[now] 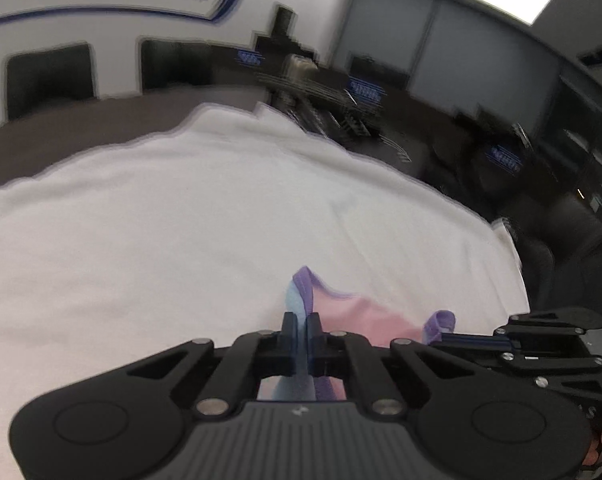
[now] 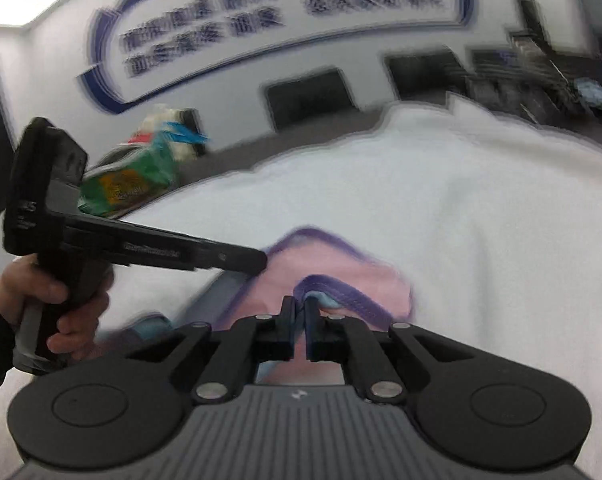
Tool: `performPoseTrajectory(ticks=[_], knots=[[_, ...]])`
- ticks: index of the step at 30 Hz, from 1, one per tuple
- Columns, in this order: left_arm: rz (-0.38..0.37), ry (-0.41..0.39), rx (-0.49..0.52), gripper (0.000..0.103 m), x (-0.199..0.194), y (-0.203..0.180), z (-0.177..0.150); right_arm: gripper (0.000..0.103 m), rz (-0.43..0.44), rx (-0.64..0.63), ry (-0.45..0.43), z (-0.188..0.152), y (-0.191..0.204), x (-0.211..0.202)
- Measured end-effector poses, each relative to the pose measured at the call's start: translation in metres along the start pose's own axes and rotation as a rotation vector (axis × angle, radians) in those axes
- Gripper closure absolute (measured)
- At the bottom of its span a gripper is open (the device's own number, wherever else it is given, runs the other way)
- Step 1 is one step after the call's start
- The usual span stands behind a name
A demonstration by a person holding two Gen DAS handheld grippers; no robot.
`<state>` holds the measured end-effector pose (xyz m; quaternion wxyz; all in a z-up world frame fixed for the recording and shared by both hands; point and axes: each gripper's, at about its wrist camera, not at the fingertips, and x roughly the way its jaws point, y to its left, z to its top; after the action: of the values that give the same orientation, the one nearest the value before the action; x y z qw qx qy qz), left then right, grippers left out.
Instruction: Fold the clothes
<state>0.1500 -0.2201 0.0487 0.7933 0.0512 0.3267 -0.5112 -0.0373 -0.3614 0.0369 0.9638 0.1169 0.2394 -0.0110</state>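
Observation:
A small pink garment [image 1: 361,316] with purple trim and a light blue part lies on a white cloth [image 1: 181,220]. My left gripper [image 1: 302,320] is shut on its purple-and-blue edge, fabric pinched between the pads. In the right wrist view the same pink garment [image 2: 341,272] shows, and my right gripper [image 2: 299,306] is shut on its purple hem. The left gripper [image 2: 257,262], held by a hand, reaches in from the left and touches the garment's far corner. The right gripper [image 1: 449,340] shows at the right edge of the left wrist view, on a purple corner.
The white cloth covers a brown table [image 1: 81,124]. A pile of green and coloured packets [image 2: 141,172] sits at the table's far left. Dark chairs [image 1: 49,76] stand against a white wall with blue lettering. Desks with screens [image 1: 365,92] fill the room to the right.

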Motion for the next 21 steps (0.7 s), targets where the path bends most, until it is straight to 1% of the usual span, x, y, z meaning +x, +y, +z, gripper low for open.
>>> performPoseTrajectory(ticks=[1, 3, 6, 8, 9, 10, 11, 12, 13, 14, 15, 16, 17, 18, 19, 20, 21], knots=[[0.020, -0.029, -0.029, 0.100, -0.010, 0.007, 0.002, 0.099, 0.032, -0.068, -0.010, 0.012, 0.010, 0.007], [0.087, -0.082, -0.071, 0.100, -0.027, 0.020, 0.004, 0.099, 0.095, -0.205, -0.031, 0.037, 0.031, 0.021], [0.205, -0.149, -0.145, 0.100, -0.050, 0.041, 0.006, 0.099, 0.135, -0.344, -0.018, 0.072, 0.051, 0.045], [0.288, -0.145, -0.198, 0.100, -0.049, 0.054, 0.008, 0.099, 0.118, -0.399, 0.018, 0.087, 0.053, 0.068], [0.329, -0.142, -0.225, 0.100, -0.049, 0.060, 0.010, 0.099, 0.097, -0.402, 0.054, 0.093, 0.049, 0.086], [0.353, -0.105, -0.253, 0.098, -0.042, 0.067, 0.011, 0.099, 0.069, -0.388, 0.099, 0.098, 0.044, 0.107], [0.359, -0.074, -0.269, 0.093, -0.038, 0.072, 0.010, 0.099, 0.043, -0.371, 0.157, 0.098, 0.038, 0.126], [0.364, -0.043, -0.285, 0.090, -0.035, 0.077, 0.009, 0.095, 0.020, -0.352, 0.222, 0.096, 0.032, 0.143], [0.370, -0.012, -0.300, 0.081, -0.031, 0.082, 0.008, 0.093, -0.004, -0.332, 0.288, 0.093, 0.026, 0.161], [0.374, -0.012, -0.315, 0.069, -0.039, 0.082, 0.006, 0.093, -0.006, -0.316, 0.303, 0.090, 0.022, 0.162], [0.378, -0.015, -0.329, 0.064, -0.048, 0.082, 0.003, 0.087, 0.008, -0.302, 0.283, 0.086, 0.020, 0.151], [0.376, -0.038, -0.327, 0.061, -0.063, 0.076, -0.001, 0.080, 0.022, -0.288, 0.262, 0.081, 0.018, 0.140], [0.358, -0.053, -0.314, 0.056, -0.083, 0.070, -0.008, 0.059, 0.036, -0.274, 0.241, 0.077, 0.016, 0.129], [0.338, -0.068, -0.300, 0.051, -0.103, 0.064, -0.015, 0.050, 0.077, -0.259, 0.230, 0.070, 0.017, 0.114], [0.323, -0.062, -0.287, 0.036, -0.121, 0.058, -0.025, 0.049, 0.139, -0.245, 0.226, 0.062, 0.019, 0.095], [0.309, -0.055, -0.274, 0.027, -0.139, 0.051, -0.035, 0.049, 0.200, -0.230, 0.222, 0.053, 0.022, 0.076], [0.305, -0.050, -0.256, 0.027, -0.153, 0.044, -0.050, 0.049, 0.257, -0.233, 0.227, 0.042, 0.028, 0.060]])
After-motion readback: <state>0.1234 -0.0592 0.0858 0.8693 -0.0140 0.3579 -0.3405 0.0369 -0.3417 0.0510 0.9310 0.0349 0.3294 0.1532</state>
